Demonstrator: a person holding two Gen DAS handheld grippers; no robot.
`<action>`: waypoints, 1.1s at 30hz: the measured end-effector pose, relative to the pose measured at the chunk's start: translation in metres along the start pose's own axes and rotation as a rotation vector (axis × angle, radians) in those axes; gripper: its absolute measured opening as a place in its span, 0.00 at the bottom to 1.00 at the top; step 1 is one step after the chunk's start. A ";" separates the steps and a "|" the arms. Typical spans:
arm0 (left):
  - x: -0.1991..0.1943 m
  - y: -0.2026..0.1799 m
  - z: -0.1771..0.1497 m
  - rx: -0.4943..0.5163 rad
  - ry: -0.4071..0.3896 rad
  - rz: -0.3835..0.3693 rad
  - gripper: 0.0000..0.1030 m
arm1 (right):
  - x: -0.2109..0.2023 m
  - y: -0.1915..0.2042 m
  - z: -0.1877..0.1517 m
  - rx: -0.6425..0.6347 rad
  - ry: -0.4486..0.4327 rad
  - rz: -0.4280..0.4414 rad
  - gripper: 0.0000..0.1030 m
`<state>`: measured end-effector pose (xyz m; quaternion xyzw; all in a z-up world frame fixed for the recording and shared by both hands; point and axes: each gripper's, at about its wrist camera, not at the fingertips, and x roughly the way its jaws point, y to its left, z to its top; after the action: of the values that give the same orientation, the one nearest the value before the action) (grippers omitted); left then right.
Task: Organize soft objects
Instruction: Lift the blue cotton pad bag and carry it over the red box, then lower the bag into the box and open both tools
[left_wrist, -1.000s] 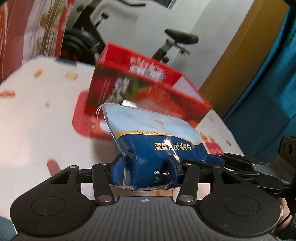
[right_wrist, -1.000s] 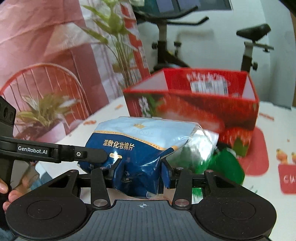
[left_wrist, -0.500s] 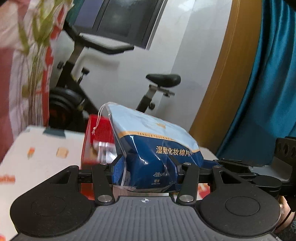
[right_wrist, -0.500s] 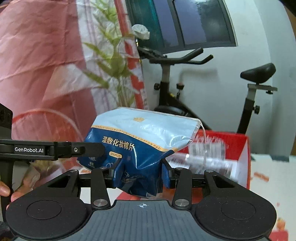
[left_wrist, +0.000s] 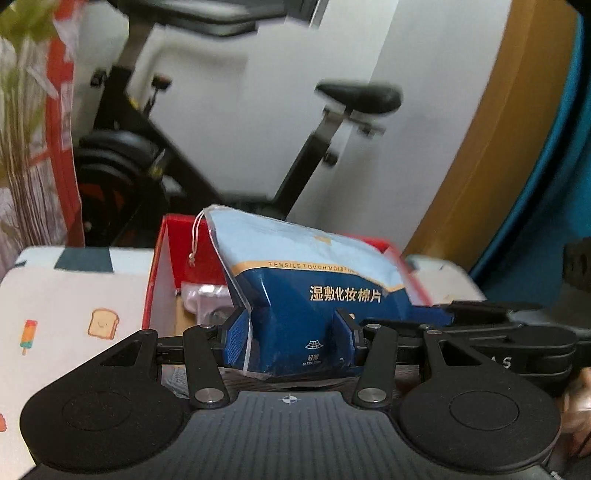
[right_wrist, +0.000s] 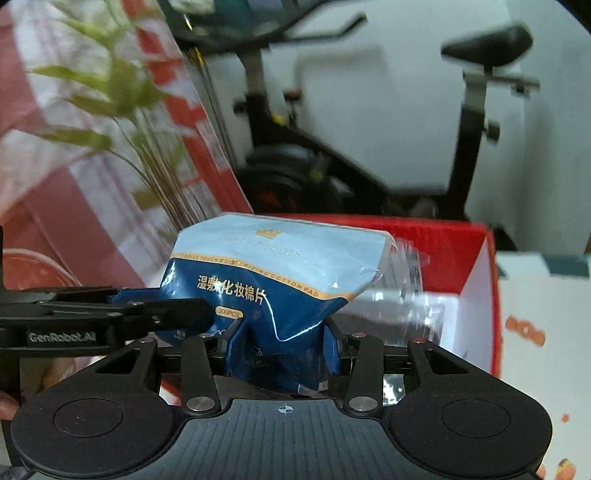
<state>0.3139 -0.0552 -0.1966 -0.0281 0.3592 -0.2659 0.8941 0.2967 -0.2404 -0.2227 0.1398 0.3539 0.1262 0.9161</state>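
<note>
A blue and pale-blue bag of cotton pads (left_wrist: 317, 291) is held by both grippers at once. My left gripper (left_wrist: 291, 332) is shut on its lower end. My right gripper (right_wrist: 282, 343) is shut on the same bag (right_wrist: 280, 273) from the other side. The bag hangs over the open top of a red cardboard box (left_wrist: 162, 266), whose white inner wall and a clear plastic packet (left_wrist: 203, 299) inside show. In the right wrist view the box (right_wrist: 476, 266) lies right behind the bag. The left gripper's fingers (right_wrist: 110, 314) reach in from the left there.
The box stands on a white tablecloth (left_wrist: 70, 306) with small food prints. An exercise bike (left_wrist: 155, 147) stands behind the table by a white wall. A green plant (right_wrist: 122, 110) and red-white curtain are at the left. A blue curtain (left_wrist: 561, 177) hangs at the right.
Both grippers have carried the bag up from the table and forward. It now sits over the open top of the red box, whose inside has come into view.
</note>
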 end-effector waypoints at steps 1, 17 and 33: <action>0.009 0.004 0.000 -0.007 0.028 0.009 0.50 | 0.009 -0.003 0.000 0.010 0.022 -0.008 0.39; 0.088 0.016 -0.011 0.004 0.268 0.074 0.41 | 0.084 -0.028 0.000 0.027 0.348 -0.122 0.38; 0.053 0.007 -0.008 0.066 0.172 0.062 0.54 | 0.047 -0.015 0.010 -0.034 0.283 -0.189 0.55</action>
<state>0.3431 -0.0743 -0.2376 0.0354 0.4265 -0.2510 0.8682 0.3394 -0.2406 -0.2502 0.0712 0.4886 0.0639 0.8672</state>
